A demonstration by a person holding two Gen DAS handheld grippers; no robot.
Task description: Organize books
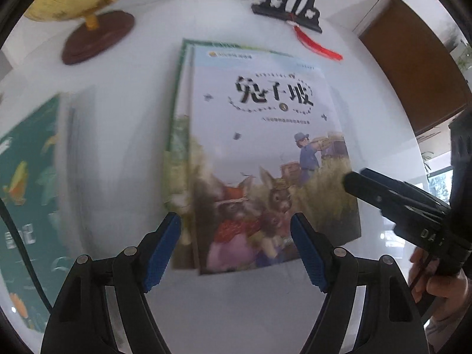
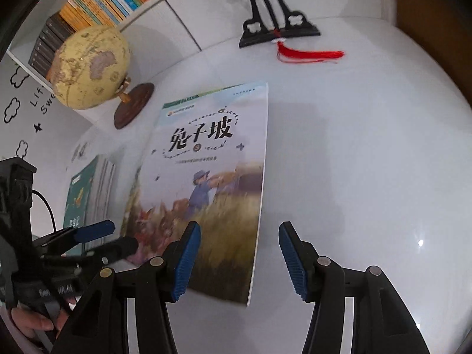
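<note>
Blue-padded fingers of the left gripper (image 1: 236,253) and right gripper (image 2: 239,261) are spread wide, holding nothing, above the near edge of the rabbit-cover book (image 1: 259,159). It lies flat on the white table (image 2: 354,147) atop another book with a green edge (image 1: 177,94). A teal book (image 1: 26,177) lies to the left; beyond are a globe (image 2: 91,67) and black stand (image 2: 277,26).

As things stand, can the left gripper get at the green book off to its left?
Probably yes. The left gripper is open and empty, over the rabbit book; the green book lies flat on the white table, nothing between.
</note>
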